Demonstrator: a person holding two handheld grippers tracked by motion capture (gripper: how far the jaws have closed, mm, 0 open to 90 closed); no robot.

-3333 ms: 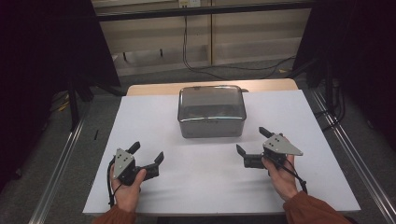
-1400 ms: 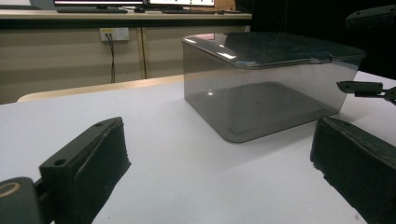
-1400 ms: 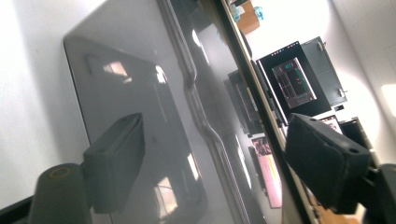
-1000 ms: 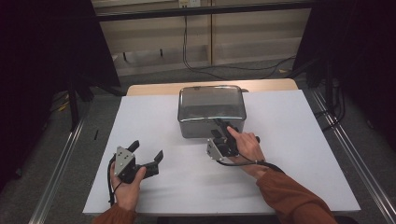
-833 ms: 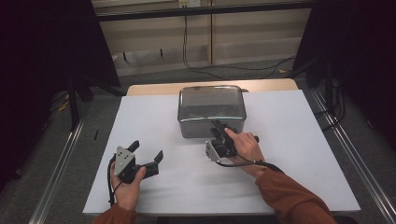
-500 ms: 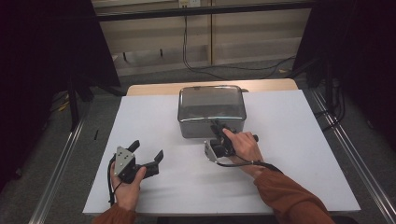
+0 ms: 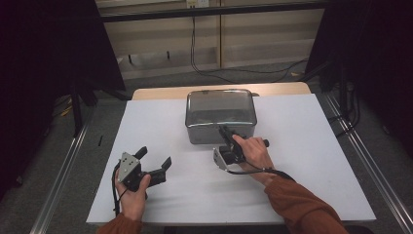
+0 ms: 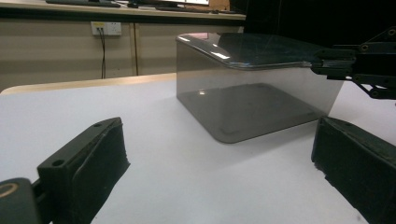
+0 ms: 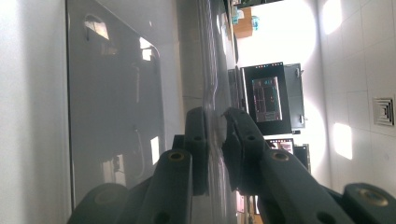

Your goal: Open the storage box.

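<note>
Resting at the near left of the white tabletop [image 7: 302, 146], the left gripper [image 7: 155, 165] sits in the person's left hand [image 7: 131, 187] exactly where it was in the oldest frame, its jaws spread wide with nothing between them; in the left gripper view they frame bare table, with the box beyond.

Further right, the smoky transparent plastic box [image 7: 220, 114] stands at the middle of the table's far half, in the same place as before. It is a shallow rectangular container with rounded corners and a glossy lid [image 8: 261, 49] whose lip overhangs the walls; the grey tint lets the table show through, and highlights run along the lid's edge.

Right of centre, the right gripper [image 7: 228, 138] has changed most: in the oldest frame it lay well apart from the box at the near right, jaws open, whereas now the right hand [image 7: 253, 151] holds it turned on its side against the box's near wall. Its jaws have just been closing, and the right gripper view shows the pads [image 9: 198, 140] pinching the thin lid edge [image 9: 215, 130] between them.
</note>
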